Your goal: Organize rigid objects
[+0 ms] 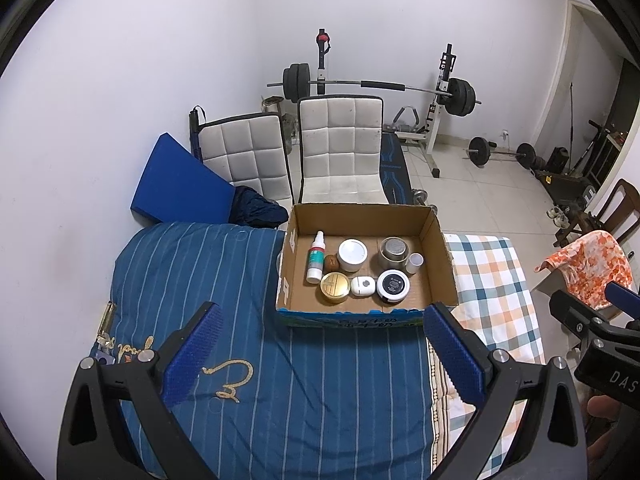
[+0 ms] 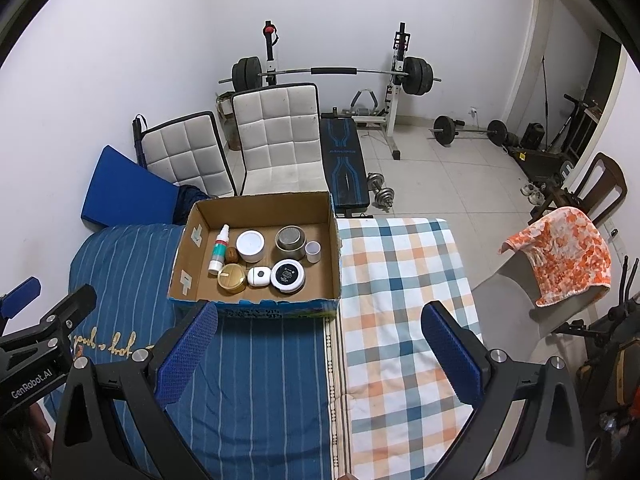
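Note:
A cardboard box sits on the bed and holds several small things: a white spray bottle, a white jar, a metal tin, a gold round tin, a black-lidded jar, a small white case and a brown nut. My left gripper is open and empty, in front of the box. My right gripper is open and empty, at the box's near right corner.
The bed has a blue striped quilt and a checked sheet. Two white padded chairs, a blue cushion and a weight bench with a barbell stand behind. An orange floral cloth drapes a chair on the right.

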`<state>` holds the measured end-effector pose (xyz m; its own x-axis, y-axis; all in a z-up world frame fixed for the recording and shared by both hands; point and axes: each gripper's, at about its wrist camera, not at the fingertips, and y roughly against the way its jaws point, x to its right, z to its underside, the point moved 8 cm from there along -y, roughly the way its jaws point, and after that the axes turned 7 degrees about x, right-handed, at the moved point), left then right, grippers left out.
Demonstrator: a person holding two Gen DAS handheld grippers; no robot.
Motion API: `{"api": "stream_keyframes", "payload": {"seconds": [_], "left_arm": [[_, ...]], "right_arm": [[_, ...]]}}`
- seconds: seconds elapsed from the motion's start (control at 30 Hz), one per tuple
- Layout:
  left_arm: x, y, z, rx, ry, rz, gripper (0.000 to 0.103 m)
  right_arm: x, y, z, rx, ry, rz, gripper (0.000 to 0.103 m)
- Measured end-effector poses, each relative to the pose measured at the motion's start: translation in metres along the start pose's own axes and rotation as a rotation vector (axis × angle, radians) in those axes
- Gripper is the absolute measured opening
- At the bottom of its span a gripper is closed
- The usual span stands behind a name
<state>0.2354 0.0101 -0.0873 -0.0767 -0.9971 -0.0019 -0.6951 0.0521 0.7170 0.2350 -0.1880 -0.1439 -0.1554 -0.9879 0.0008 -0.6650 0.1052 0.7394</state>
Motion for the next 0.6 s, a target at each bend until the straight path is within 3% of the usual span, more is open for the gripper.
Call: {"api": "stream_keyframes", "payload": {"seconds": [0.6], "left_arm": [[-0.0037,-0.0042,0.0045,0.003,0.005,0.013,0.103]], "right_arm": [[-0.0010,0.0017,0.0020,-0.006,-0.009,-0.003,0.103]]}}
